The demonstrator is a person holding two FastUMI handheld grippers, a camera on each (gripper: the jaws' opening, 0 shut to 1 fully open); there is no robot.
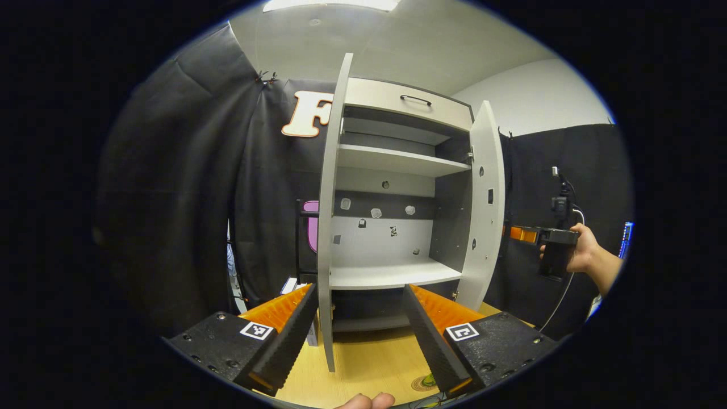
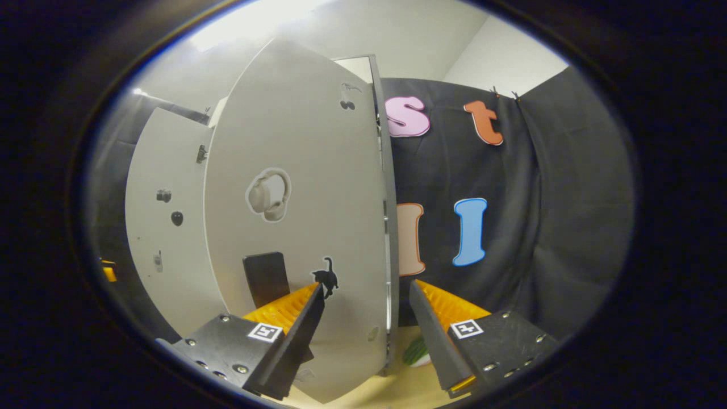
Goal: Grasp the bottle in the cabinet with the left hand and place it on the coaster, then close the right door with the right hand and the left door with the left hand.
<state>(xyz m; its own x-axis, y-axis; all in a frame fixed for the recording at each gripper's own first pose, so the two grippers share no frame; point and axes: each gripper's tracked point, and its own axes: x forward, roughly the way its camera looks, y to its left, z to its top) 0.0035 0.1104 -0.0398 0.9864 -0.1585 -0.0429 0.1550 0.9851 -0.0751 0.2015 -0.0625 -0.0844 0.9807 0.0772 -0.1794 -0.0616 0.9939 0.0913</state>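
The white cabinet [image 1: 392, 165] stands on the wooden table with both doors swung open and bare shelves. My left gripper [image 1: 359, 288] is open, and the thin free edge of the left door [image 1: 326, 216] runs down between its fingers, with no pressing seen. A round patterned coaster [image 1: 425, 382] peeks out beside the lower right finger. Out past the right door [image 1: 485, 199], a hand [image 1: 585, 255] holds my right gripper [image 1: 514, 233]. In the right gripper view that gripper [image 2: 364, 287] is open, and the right door's [image 2: 295, 227] free edge sits between its fingers.
The wooden tabletop [image 1: 369, 352] lies in front of the cabinet. A green and white thing [image 2: 417, 351] sits low on the table, partly hidden by a finger. The left door's inner face [image 2: 164, 227] shows beyond. Black cloth walls hang close on both sides.
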